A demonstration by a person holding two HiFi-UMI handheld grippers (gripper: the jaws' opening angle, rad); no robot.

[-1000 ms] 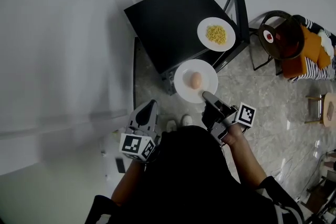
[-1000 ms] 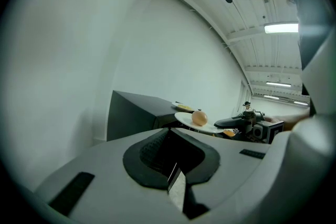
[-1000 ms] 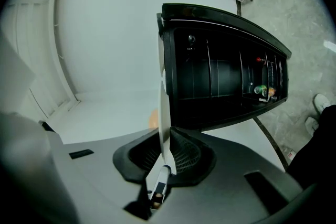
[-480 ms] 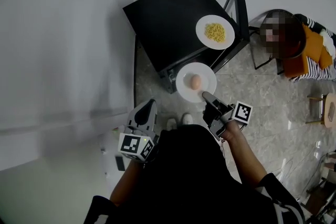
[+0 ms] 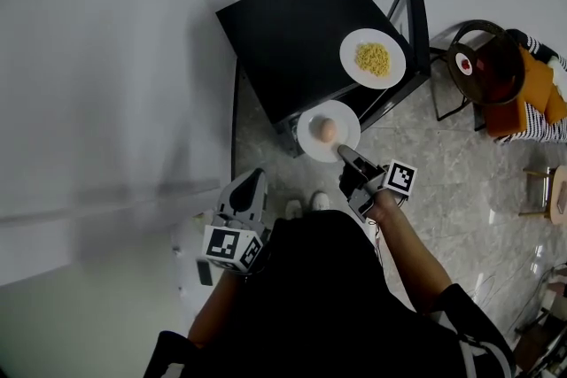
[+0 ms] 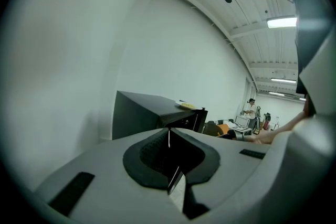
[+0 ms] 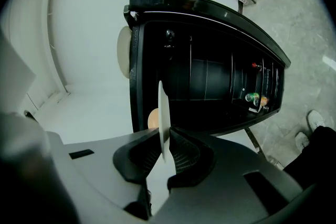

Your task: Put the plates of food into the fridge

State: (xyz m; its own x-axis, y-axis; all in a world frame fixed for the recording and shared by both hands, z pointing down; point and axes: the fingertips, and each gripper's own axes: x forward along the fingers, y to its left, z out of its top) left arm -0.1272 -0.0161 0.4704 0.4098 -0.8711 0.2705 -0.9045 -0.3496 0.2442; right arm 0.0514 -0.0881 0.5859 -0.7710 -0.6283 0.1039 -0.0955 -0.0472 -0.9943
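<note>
A white plate [image 5: 312,140] with a round tan piece of food [image 5: 327,129] hangs in front of the black fridge [image 5: 292,40]. My right gripper [image 5: 341,151] is shut on its near rim. In the right gripper view the plate [image 7: 163,113] shows edge-on between the pads, with the food [image 7: 152,118] to its left and the open fridge [image 7: 210,76] beyond it. A second white plate [image 5: 373,58] of yellow noodles sits on the fridge top. My left gripper [image 5: 251,181] is held close to the body. It is shut and nothing is in it [image 6: 169,147].
Cans [image 7: 253,97] stand on a shelf inside the dark fridge. A black chair frame [image 5: 412,22] stands beside the fridge. A round brown stool [image 5: 485,66] and orange cloth are at the right. White wall runs along the left. Marble floor and my shoes [image 5: 303,206] lie below.
My right gripper has sunk with the plate, which now looks smaller and sits closer to the fridge front. The left gripper has not moved.
</note>
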